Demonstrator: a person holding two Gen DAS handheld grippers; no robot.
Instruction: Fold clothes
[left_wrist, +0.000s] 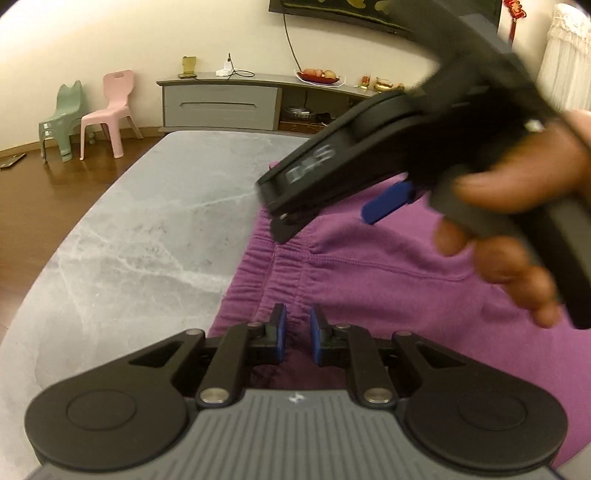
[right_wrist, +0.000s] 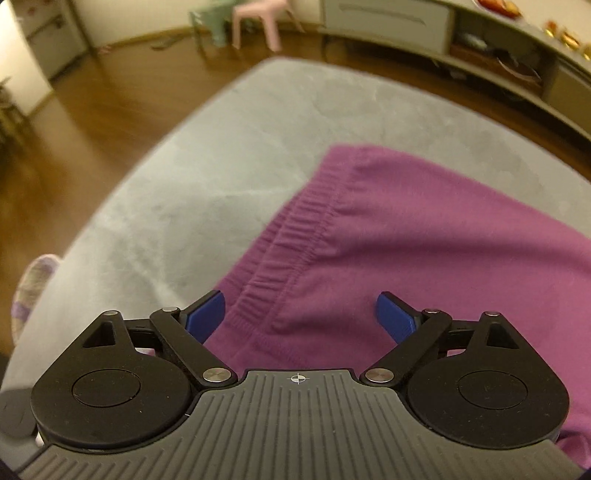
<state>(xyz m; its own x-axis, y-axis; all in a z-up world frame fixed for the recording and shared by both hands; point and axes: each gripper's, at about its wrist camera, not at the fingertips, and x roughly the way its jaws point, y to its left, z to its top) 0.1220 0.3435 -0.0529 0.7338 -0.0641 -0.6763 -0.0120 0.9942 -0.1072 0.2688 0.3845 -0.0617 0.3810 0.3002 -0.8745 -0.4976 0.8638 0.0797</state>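
Note:
A purple garment (left_wrist: 388, 280) with a ribbed elastic waistband (left_wrist: 280, 273) lies flat on the grey marble table (left_wrist: 129, 221). My left gripper (left_wrist: 298, 326) hovers low over the waistband, its blue pads a narrow gap apart with cloth showing between them, not pinched. A hand (left_wrist: 517, 206) holds my right gripper (left_wrist: 332, 218), blurred, above the far part of the garment. In the right wrist view my right gripper (right_wrist: 299, 314) stands wide open over the garment (right_wrist: 443, 240), its pads either side of the waistband seam (right_wrist: 295, 243), touching nothing.
The table (right_wrist: 184, 184) stretches left and away from the garment. Beyond it are a wood floor (left_wrist: 55, 199), a pink chair (left_wrist: 110, 110), a green chair (left_wrist: 62, 118) and a grey cabinet (left_wrist: 221, 103) against the wall. A striped sleeve (right_wrist: 33, 288) shows at left.

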